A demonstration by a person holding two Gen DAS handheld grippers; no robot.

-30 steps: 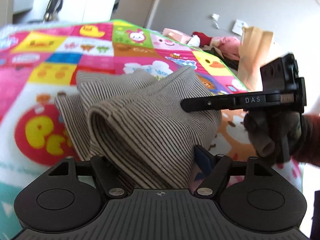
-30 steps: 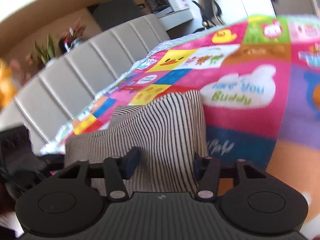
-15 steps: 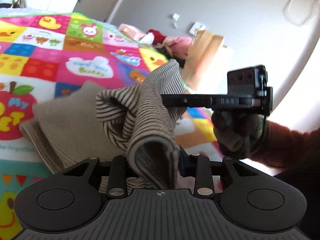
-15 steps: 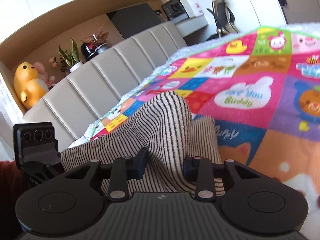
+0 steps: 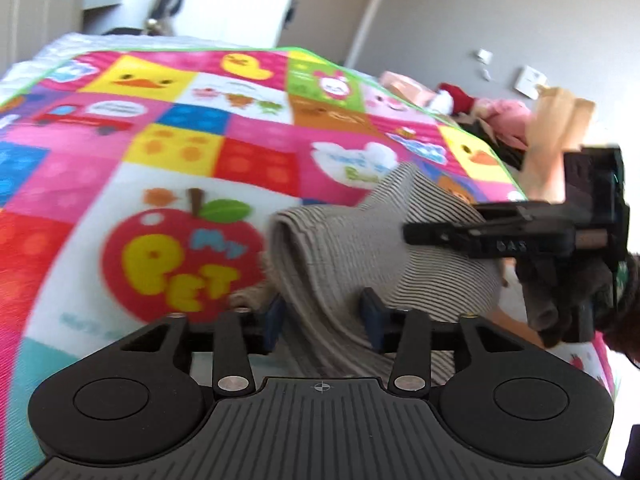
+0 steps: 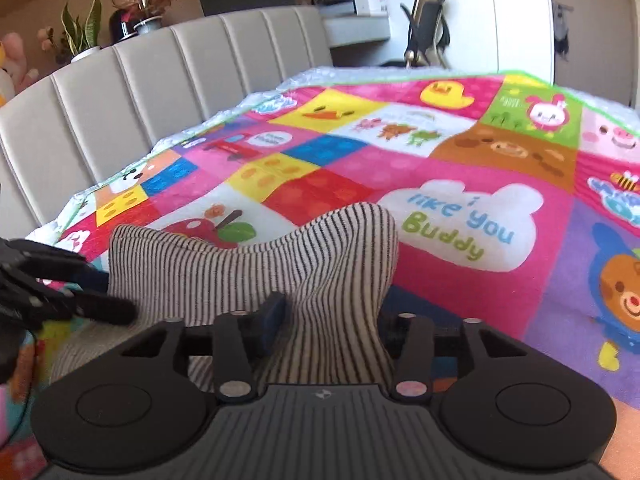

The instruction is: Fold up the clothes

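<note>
Cloth fills both near views — the striped garment (image 5: 400,256) is bunched between the pads of the left claw (image 5: 324,316) and of the right claw (image 6: 332,320), each clamped on a fold, held just above the patchwork blanket (image 6: 460,152). Its long axis runs left to right between the two claws, neither nearer. The left view shows the sagging span and a paper bag (image 5: 556,136) far right; the right view shows the headboard (image 6: 160,80) instead.
</note>
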